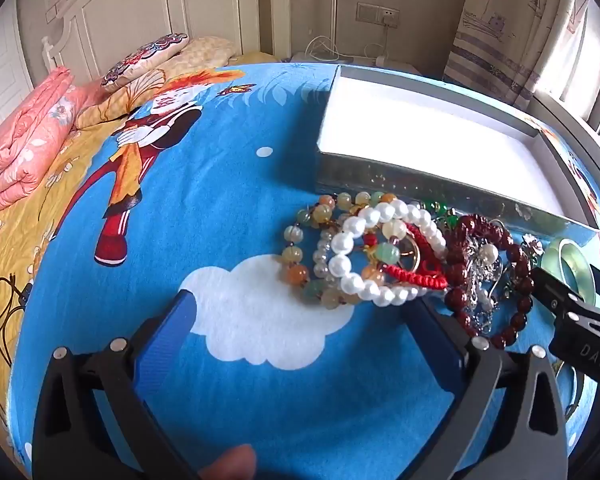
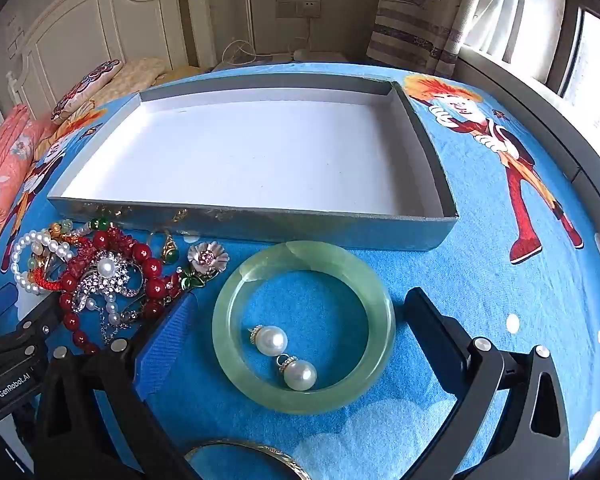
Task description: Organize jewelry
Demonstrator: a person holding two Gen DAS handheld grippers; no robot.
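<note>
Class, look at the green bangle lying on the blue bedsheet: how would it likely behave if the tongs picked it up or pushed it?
The green bangle looks like a solid, glossy stone ring, so it is probably stiff and slippery. Lying flat, it would likely slide, sweeping along the two pearl earrings inside it. It might chip if dropped.

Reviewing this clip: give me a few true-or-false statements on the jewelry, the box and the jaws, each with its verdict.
1. The box holds no jewelry. True.
2. Two pearl earrings lie inside the green bangle. True.
3. The right gripper has its jaws shut on the bangle. False: they stand open around it.
4. The pearl bracelet lies in the box. False: it lies on the bedspread in the pile.
5. The left gripper holds nothing. True.
</note>
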